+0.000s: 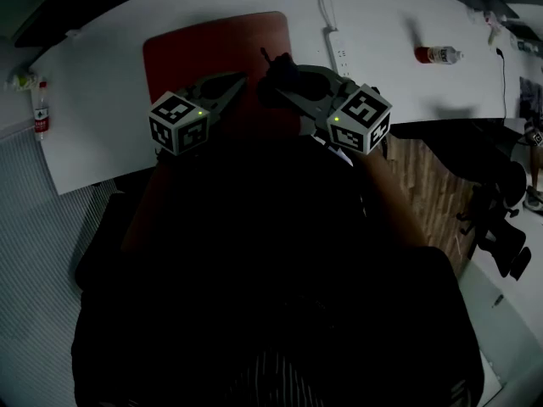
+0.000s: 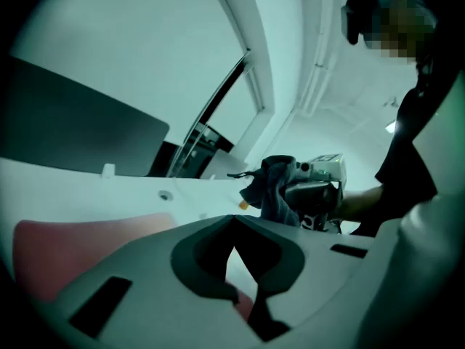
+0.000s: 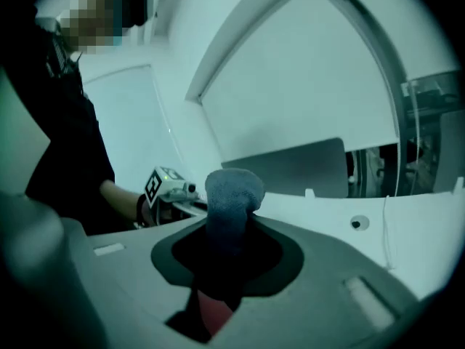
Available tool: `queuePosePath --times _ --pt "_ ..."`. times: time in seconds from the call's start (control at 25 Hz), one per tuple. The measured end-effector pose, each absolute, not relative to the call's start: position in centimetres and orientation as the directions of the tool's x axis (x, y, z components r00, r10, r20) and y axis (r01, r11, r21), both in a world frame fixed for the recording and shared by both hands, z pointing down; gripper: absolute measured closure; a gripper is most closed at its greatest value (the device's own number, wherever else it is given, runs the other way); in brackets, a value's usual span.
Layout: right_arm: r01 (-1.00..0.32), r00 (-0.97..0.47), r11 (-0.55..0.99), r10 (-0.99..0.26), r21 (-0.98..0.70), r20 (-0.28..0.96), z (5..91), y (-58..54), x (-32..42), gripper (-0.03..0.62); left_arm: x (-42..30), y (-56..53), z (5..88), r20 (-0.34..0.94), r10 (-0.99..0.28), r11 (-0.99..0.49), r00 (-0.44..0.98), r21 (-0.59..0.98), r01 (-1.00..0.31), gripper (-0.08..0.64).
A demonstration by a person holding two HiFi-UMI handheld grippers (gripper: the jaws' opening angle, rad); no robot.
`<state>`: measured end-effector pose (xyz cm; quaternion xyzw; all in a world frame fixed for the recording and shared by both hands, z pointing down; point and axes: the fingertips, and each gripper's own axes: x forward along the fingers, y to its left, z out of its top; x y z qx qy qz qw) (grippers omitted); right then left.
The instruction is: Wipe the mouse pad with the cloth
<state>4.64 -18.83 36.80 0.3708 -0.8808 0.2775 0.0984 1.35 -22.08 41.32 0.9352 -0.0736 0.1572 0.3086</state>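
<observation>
Right gripper (image 3: 229,231) pinching cloth (image 3: 231,191), wad poking up past jaw tips, over mouse pad (image 1: 212,45) below jaws. Left gripper (image 2: 234,231) just beside, jaws pressed together, empty. Soft, light, floppy: probably grips best at bunched middle, loose tail left hanging to wipe.

Right gripper (image 3: 227,257) jaws were clamped on the cloth (image 3: 232,191), with a bunched wad sticking up above the tips. Red mouse pad (image 3: 212,313) showed below, between the jaws. Left gripper (image 3: 185,206) sat beside it at frame left, held by a hand (image 3: 123,198). White table (image 3: 407,217) behind had a grommet hole (image 3: 355,224) and a cable (image 3: 385,231).
</observation>
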Motion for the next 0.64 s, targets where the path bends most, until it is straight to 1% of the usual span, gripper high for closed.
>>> queuePosePath --times 0.08,0.16,0.28,0.44,0.64 --pt "-0.724 -0.684 0.548 -0.65 -0.418 0.331 34.3 -18.4 4.7 0.499 1.6 -21.5 38.9 0.284 -0.034 -0.811 0.958 0.553 -0.193 0.56" --pt "-0.743 -0.658 0.532 -0.689 -0.405 0.302 32.6 -18.2 4.7 0.499 1.5 -21.5 36.7 0.241 -0.064 -0.83 0.968 0.526 -0.186 0.56" --pt "-0.787 -0.605 0.49 -0.731 -0.374 0.314 33.2 -18.4 4.6 0.499 0.8 -20.7 34.2 0.185 -0.063 -0.866 0.981 0.479 -0.146 0.56" --pt "-0.781 -0.601 0.456 -0.735 -0.427 0.313 34.2 -17.8 4.0 0.5 -0.1 -19.6 32.8 0.137 -0.065 -0.872 0.988 0.473 -0.123 0.56" --pt "-0.769 -0.618 0.453 -0.709 -0.451 0.341 34.6 -15.4 2.3 0.5 -1.9 -16.9 31.9 0.139 -0.04 -0.866 0.989 0.49 -0.104 0.56"
